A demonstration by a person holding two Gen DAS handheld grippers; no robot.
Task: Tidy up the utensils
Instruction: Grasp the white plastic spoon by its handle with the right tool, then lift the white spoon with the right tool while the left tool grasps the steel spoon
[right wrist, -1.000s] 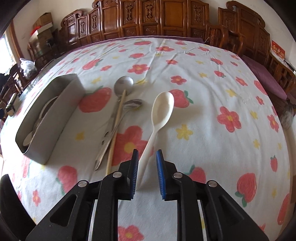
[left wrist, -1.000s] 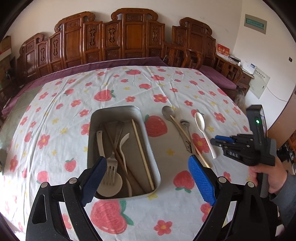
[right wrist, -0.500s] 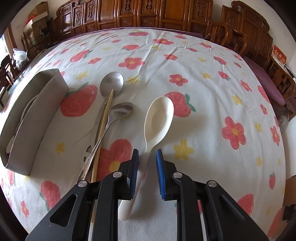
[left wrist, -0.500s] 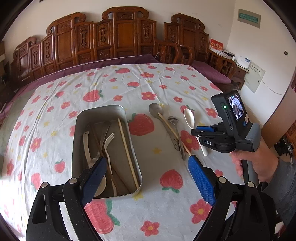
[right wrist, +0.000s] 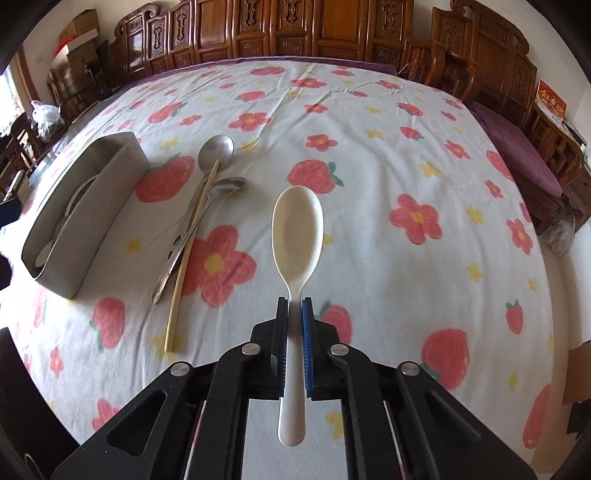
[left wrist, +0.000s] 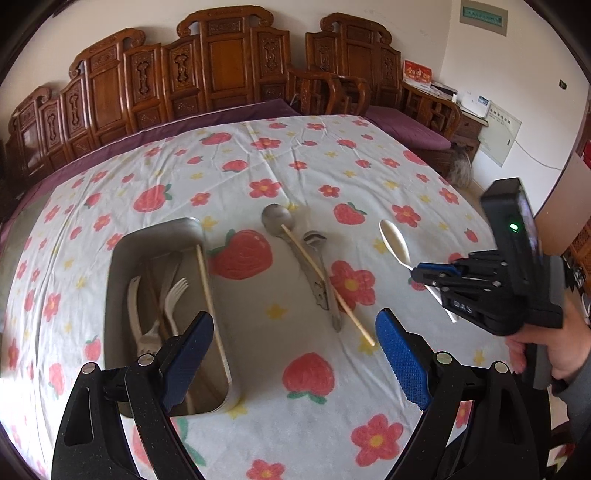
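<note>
Your right tongs [right wrist: 294,308] pinch the white spoon [right wrist: 296,225], seemingly lifted; carry it to the metal tray [left wrist: 157,240] while your left tongs [left wrist: 294,360] gape empty

A row of carved dark wooden chairs [left wrist: 229,70] lines the far side of the table. Behind the chairs, a plain cream wall [left wrist: 424,33]. The table is covered by a white cloth printed with strawberries and flowers [left wrist: 295,162]. Right of the chairs, a purple cushioned bench [left wrist: 410,127]. Daylight is even.
</note>
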